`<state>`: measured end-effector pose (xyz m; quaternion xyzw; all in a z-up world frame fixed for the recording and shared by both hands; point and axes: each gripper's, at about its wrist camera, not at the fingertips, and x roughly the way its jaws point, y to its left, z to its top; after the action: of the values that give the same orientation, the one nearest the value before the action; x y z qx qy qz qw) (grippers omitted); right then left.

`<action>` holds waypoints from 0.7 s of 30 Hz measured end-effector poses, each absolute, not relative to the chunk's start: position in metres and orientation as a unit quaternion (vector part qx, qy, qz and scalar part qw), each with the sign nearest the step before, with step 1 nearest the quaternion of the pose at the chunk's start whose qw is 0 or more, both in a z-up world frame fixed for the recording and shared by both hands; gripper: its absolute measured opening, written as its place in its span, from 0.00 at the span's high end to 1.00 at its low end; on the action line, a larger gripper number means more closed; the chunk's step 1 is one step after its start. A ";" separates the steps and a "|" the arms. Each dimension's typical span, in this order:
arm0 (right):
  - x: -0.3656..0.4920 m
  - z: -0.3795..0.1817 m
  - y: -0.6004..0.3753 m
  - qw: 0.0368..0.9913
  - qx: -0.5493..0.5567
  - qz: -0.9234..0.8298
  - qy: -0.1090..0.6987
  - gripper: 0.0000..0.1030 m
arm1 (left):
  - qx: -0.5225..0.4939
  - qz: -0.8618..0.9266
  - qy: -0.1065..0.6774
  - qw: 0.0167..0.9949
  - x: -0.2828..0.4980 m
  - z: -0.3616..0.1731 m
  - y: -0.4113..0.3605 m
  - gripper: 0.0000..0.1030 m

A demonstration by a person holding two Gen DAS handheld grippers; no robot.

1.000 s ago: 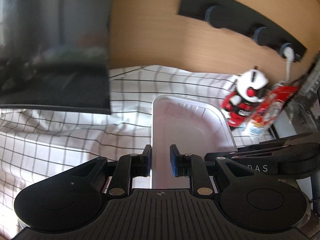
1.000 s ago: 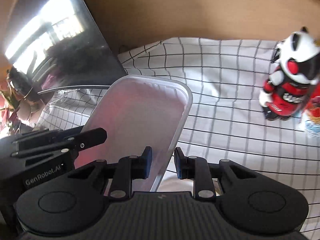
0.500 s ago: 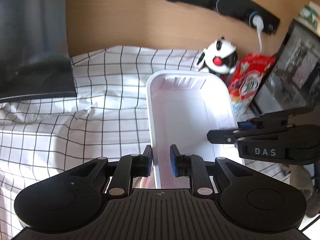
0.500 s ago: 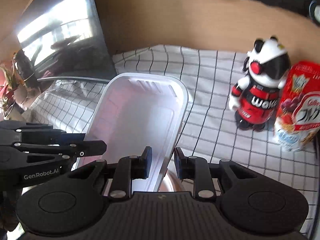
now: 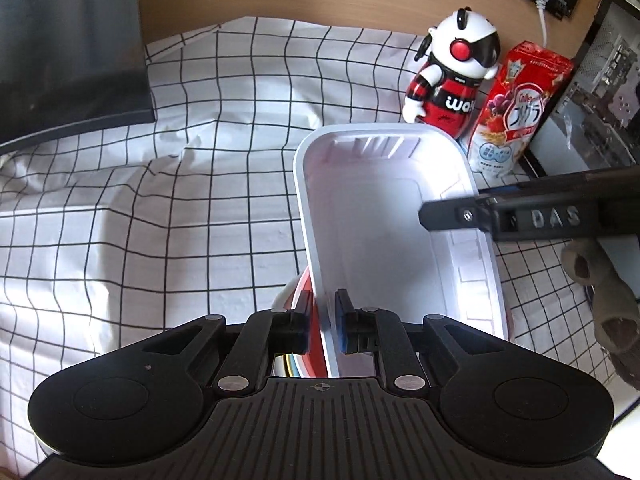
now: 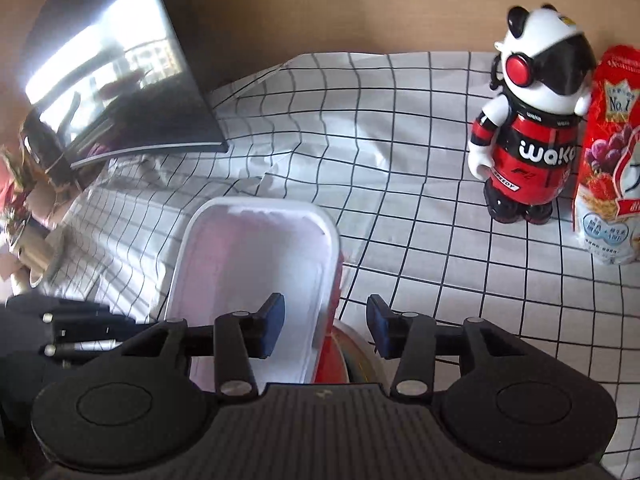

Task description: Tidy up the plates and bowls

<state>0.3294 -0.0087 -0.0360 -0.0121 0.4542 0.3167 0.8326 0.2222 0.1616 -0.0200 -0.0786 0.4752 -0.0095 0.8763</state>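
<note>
A white rectangular plastic tray lies over a stack of red and white plates and bowls on the checked cloth. My left gripper is shut on the tray's left rim. My right gripper is open, its fingers on either side of the tray's right rim. The tray fills the lower middle of the right wrist view, and the red plate edge shows beneath it. The right gripper also shows from the side in the left wrist view.
A black monitor stands at the back left. A red and white robot toy and a red cereal bag stand at the back right. A checked cloth covers the table. A brown plush item lies at the right.
Both grippers and the tray came down onto the stack of dishes. My right gripper has opened and let go of the tray's right rim. My left gripper still holds the left rim.
</note>
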 end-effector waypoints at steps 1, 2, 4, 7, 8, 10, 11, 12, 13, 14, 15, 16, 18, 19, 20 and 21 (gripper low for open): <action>0.332 -0.037 -0.009 0.832 -0.004 0.315 0.456 0.56 | -0.079 -0.010 0.476 0.876 0.222 -0.020 0.162 0.86; 0.333 -0.039 -0.009 0.831 0.004 0.314 0.459 0.56 | -0.079 -0.011 0.477 0.875 0.222 -0.020 0.162 0.86; 0.336 -0.040 -0.008 0.830 0.017 0.311 0.463 0.57 | -0.081 -0.013 0.477 0.875 0.222 -0.020 0.163 0.86; 0.336 -0.039 -0.003 0.826 0.026 0.319 0.465 0.69 | -0.094 -0.016 0.473 0.876 0.224 -0.016 0.168 0.86; 0.334 -0.037 -0.002 0.826 0.026 0.322 0.463 0.70 | -0.098 -0.013 0.468 0.878 0.224 -0.013 0.170 0.86; 0.328 -0.029 -0.002 0.831 0.022 0.330 0.448 0.70 | -0.101 -0.007 0.458 0.883 0.223 -0.005 0.174 0.86; 0.325 -0.026 -0.003 0.832 0.022 0.335 0.442 0.71 | -0.104 -0.009 0.453 0.885 0.222 -0.002 0.175 0.86; 0.323 -0.022 -0.006 0.831 0.025 0.341 0.439 0.71 | -0.108 -0.012 0.451 0.886 0.221 0.001 0.177 0.86; 0.320 -0.020 -0.008 0.831 0.026 0.345 0.436 0.71 | -0.110 -0.016 0.449 0.887 0.220 0.004 0.177 0.86; 0.318 -0.019 -0.010 0.831 0.024 0.346 0.435 0.71 | -0.109 -0.020 0.449 0.887 0.219 0.005 0.177 0.86; 0.316 -0.019 -0.012 0.831 0.020 0.346 0.434 0.71 | -0.106 -0.021 0.450 0.887 0.218 0.006 0.176 0.86; 0.313 -0.020 -0.013 0.832 0.014 0.346 0.433 0.71 | -0.100 -0.018 0.452 0.886 0.217 0.005 0.174 0.86; 0.306 -0.023 -0.015 0.833 -0.001 0.346 0.432 0.71 | -0.085 -0.013 0.458 0.885 0.214 0.002 0.169 0.86; 0.303 -0.025 -0.016 0.832 -0.004 0.347 0.434 0.71 | -0.081 -0.013 0.461 0.884 0.212 0.000 0.168 0.86; 0.300 -0.026 -0.017 0.830 -0.005 0.348 0.435 0.71 | -0.079 -0.015 0.465 0.882 0.211 -0.003 0.167 0.86; 0.298 -0.026 -0.019 0.830 -0.005 0.349 0.436 0.72 | -0.079 -0.018 0.468 0.880 0.210 -0.005 0.166 0.86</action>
<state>0.2981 -0.0192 -0.0260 -0.0049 0.4358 0.3487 0.8297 0.2102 0.1664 -0.0049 -0.0791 0.4682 -0.0176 0.8799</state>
